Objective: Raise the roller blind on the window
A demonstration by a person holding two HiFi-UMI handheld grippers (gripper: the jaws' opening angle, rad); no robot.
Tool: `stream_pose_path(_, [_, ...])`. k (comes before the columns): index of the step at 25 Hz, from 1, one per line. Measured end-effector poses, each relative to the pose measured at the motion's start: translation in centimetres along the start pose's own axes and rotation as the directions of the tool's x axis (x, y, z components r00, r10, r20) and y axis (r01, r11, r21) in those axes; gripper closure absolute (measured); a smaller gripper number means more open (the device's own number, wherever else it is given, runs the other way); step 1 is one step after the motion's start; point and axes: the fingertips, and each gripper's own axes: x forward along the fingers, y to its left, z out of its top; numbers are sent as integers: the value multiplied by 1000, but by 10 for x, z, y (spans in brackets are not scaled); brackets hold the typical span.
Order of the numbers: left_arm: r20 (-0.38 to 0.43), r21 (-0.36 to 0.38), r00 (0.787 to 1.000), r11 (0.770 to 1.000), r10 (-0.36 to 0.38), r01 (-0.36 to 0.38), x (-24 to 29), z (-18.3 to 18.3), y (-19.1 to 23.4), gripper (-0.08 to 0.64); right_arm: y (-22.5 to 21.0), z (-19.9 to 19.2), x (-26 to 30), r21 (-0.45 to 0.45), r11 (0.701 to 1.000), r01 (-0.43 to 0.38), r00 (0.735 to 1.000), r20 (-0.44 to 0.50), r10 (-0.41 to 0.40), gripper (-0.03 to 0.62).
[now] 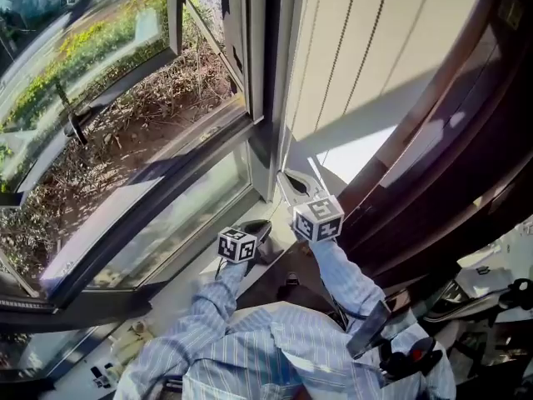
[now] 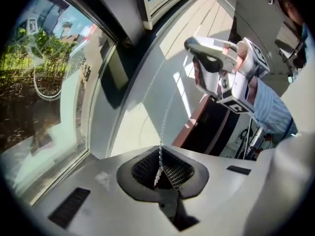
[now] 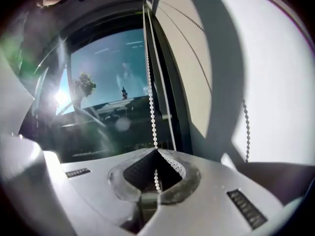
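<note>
Your left gripper (image 2: 158,175) has its jaws pressed together on the bead chain (image 2: 163,124), which rises from the pads across a pale sunlit surface. Your right gripper (image 3: 156,180) is likewise clamped on the chain, which runs straight up beside the dark window frame (image 3: 170,82), with the cream roller blind (image 3: 197,68) just right of it. Nothing blocks either grip. Only the right gripper view shows a second strand (image 3: 246,127) hanging free against the blind; only the head view shows the dry brush (image 1: 141,115) outside
</note>
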Motion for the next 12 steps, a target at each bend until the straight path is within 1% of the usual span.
stream_pose_path(2, [49,4,998,1000,24,-24,-10,-3,5,546,-6,-39,5,14,1000,22,996,-84,-21,586])
stream_pose_path(4, [115,34,993,998,42,-46,-21,14,5,544,-13,-69,10,16,999,45,987,-155,-42,586])
stream_pose_path(6, [160,60,986,996,52,-63,-33,33,5,543,-16,-96,16,25,998,62,973,-222,-55,586])
stream_pose_path(9, [190,68,981,996,46,-60,-43,48,1,543,-13,-141,20,58,995,78,948,-315,-56,586])
stream_pose_path(12, [204,51,978,997,38,-49,-47,50,-7,543,-8,-165,21,35,995,92,932,-356,-74,586])
